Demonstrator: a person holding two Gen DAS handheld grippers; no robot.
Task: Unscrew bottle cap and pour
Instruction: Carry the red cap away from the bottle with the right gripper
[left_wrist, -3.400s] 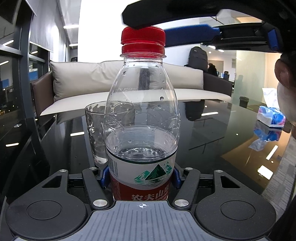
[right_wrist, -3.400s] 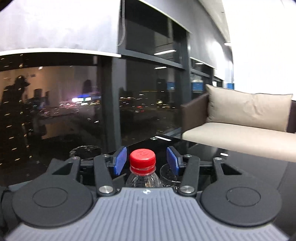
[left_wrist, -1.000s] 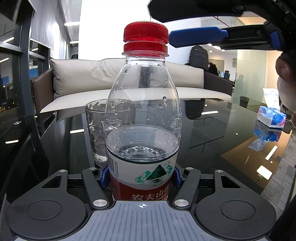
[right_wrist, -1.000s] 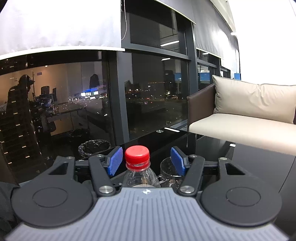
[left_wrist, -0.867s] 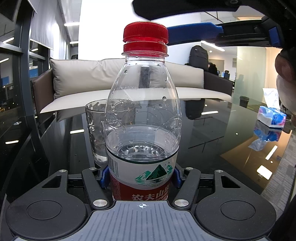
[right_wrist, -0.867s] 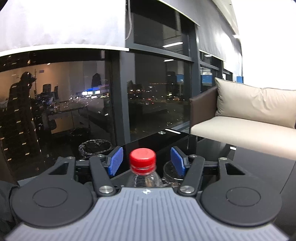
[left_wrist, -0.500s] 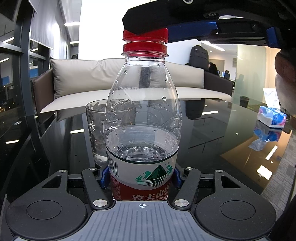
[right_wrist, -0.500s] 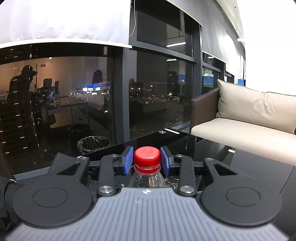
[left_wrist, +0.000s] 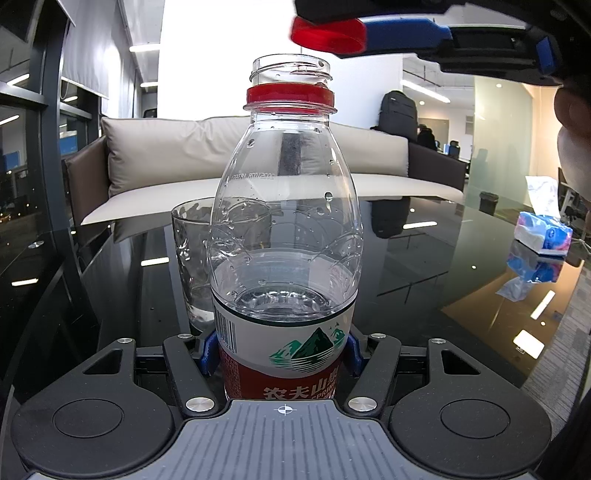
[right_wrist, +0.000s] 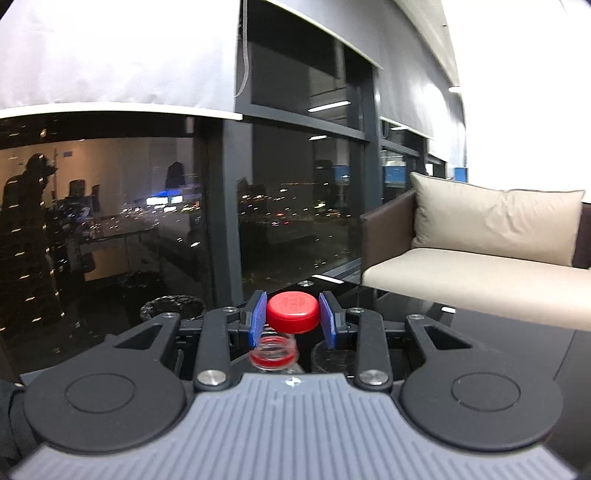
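1. The right claw (right_wrist: 293, 320) pinches the red cap (right_wrist: 293, 312) between its blue pads. The cap is off and held just above the open bottle neck.
2. The left claw (left_wrist: 282, 350) squeezes the bottle (left_wrist: 282, 236) low down, around its label. The bottle stands up straight and is about half full of water.
3. An empty-looking glass (left_wrist: 192, 258) stands just behind the bottle on the dark table (left_wrist: 424, 266).
4. The twisting part looks done. I think pouring comes next: move the cap aside, then tip the bottle slowly over the glass.
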